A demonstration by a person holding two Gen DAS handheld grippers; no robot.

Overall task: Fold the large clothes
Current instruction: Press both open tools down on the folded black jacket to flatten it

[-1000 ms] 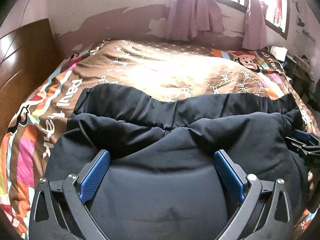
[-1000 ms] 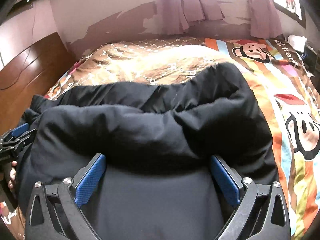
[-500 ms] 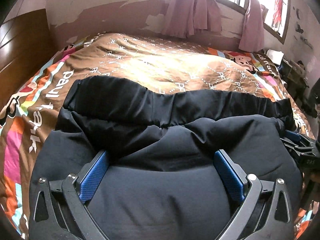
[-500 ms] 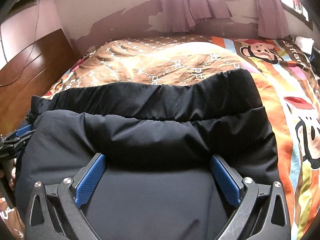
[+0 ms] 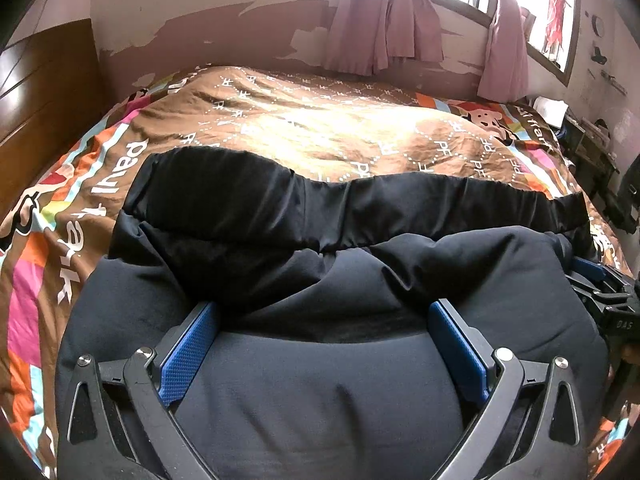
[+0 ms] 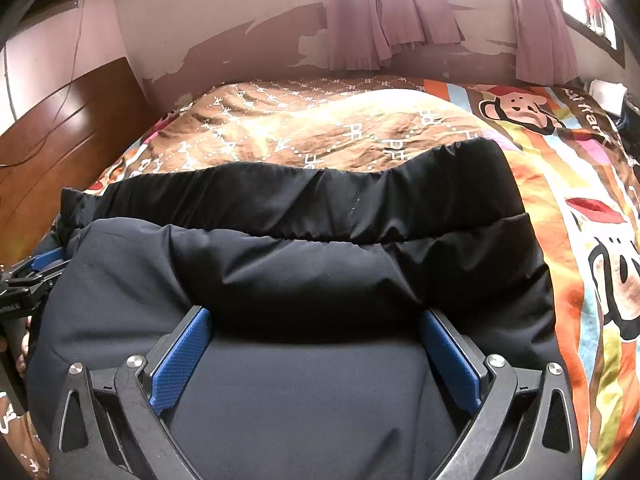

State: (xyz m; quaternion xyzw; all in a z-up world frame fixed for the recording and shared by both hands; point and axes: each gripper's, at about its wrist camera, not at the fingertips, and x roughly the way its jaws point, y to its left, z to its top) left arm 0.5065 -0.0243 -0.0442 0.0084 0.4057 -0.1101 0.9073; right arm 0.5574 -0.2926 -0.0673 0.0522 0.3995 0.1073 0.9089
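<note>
Folding a padded black jacket point(image 5: 320, 380) lying across the near part of the bed point(image 5: 340, 136), near half doubled over toward the far hem. Left gripper point(image 5: 322, 344) spread wide, fabric bulging between its blue pads point(image 5: 186, 356), nothing pinched. Right gripper point(image 6: 316, 346) likewise splayed, resting on the jacket's right portion, clasping nothing. Looks like pressing and settling the fold rather than carrying. Best done by pushing down evenly on both sides at once, squeezing out trapped air, since such puffy filling probably springs back. Worth aligning the folded edge parallel with the dark far band point(image 6: 300, 200) before lifting off. Sliding outward toward the left and right ends should flatten the creases; lifting one side early likely lets the fold reopen.
</note>
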